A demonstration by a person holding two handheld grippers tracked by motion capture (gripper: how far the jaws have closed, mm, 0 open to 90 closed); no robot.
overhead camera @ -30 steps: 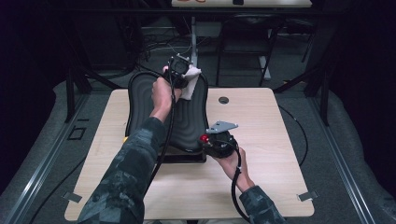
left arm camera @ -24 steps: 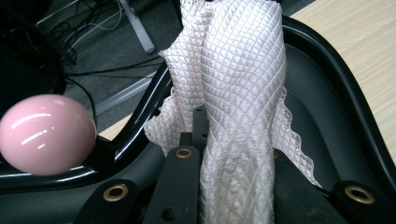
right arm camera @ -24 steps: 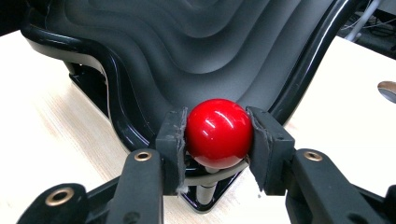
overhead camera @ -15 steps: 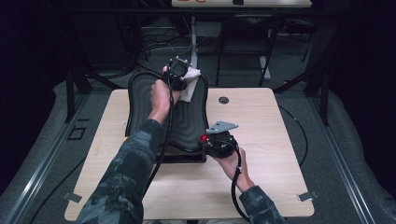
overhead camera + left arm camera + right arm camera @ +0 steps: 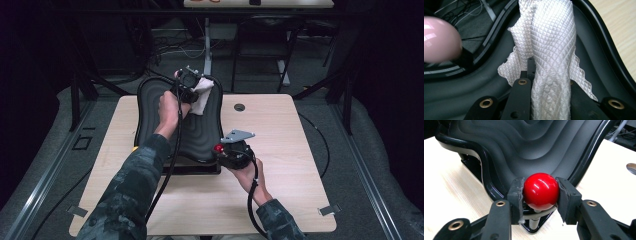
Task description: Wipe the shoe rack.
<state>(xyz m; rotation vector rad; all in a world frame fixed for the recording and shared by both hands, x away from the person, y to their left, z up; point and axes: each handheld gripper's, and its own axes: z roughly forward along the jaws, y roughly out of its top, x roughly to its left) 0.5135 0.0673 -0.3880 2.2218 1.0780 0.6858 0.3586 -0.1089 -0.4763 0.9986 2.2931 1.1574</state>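
Pads [image 5: 517,192] of the right gripper [image 5: 541,192] press on either side of a glossy red ball [image 5: 541,191], which sits atop a short post at the near right corner of the black ribbed seat pad [image 5: 529,145]; the ball is clamped tight between them, and the pad's wavy ridges rise just behind it. In the high view the same right gripper [image 5: 231,152] lies at that near right corner of the seat pad [image 5: 200,140], carrying its grey three-cornered plate on top, with the person's right hand [image 5: 245,167] wrapped around it and a cable trailing back toward the sleeve. The left gripper [image 5: 544,82] has its jaws closed on a white quilted cloth [image 5: 551,37], whose bunched middle runs up between them while its scalloped edges spread out to both sides and rest on the dark surface of the seat pad [image 5: 461,95]. A blurred pink shape fills the upper left corner of the left gripper view, too close to make out. From above, the left gripper [image 5: 189,82] and cloth [image 5: 202,95] are at the far edge of the seat pad, the left hand [image 5: 170,107] and camouflage sleeve reaching over the pad's length. The seat pad itself lies on a pale wooden table [image 5: 280,130], toward its left half.
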